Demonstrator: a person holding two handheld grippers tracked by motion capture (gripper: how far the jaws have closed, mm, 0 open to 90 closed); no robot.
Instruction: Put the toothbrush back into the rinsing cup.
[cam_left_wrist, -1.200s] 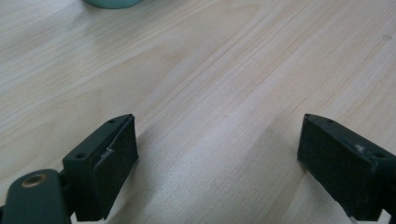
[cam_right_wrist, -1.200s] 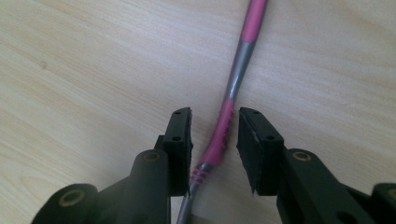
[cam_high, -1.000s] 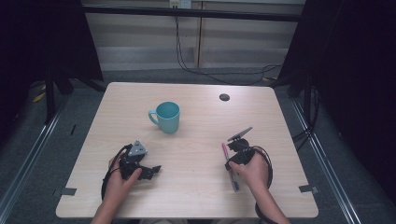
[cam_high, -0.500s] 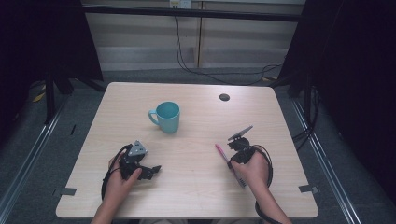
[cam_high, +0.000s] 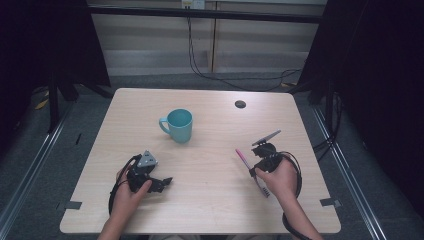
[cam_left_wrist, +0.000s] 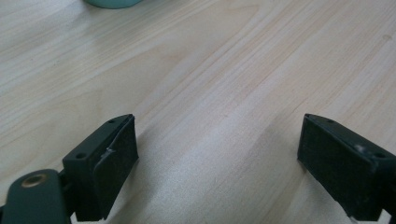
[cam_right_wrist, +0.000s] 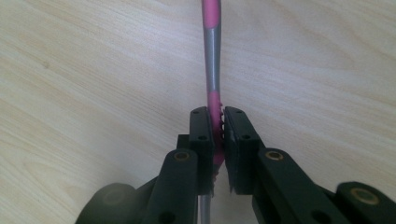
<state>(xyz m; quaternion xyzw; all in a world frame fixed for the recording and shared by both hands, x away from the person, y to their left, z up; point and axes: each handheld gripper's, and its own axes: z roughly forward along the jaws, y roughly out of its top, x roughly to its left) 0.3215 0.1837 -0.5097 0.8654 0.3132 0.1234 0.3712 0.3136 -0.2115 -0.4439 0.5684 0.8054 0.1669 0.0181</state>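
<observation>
Right gripper (cam_right_wrist: 218, 126): jaws clamped narrow on a pen (cam_right_wrist: 211, 65), having just closed on it. The grip sits on the pink ribbed section, roughly mid-length. The pen's long axis runs straight out ahead along the jaw line, with a short stub trailing back below the jaws toward the hand. In the high view the pen (cam_high: 243, 159) slants from the right hand up and to the left, its pink front end pointing loosely toward the teal mug (cam_high: 179, 125).

Key relation: the mug lies ahead-left of the right jaws, well apart, with bare tabletop (cam_high: 215, 195) between. The pen's axis is already roughly aimed at it. Likely next move: carry the pen over and tip it into the mug.

Left gripper (cam_high: 161, 183): jaws wide, nothing between them, resting low on the tabletop. The mug is ahead of them too, about as far as from the right.

Pen: slim, grey barrel with pink bands and a pink end. It'd pivot easily in a mid-barrel pinch.
</observation>
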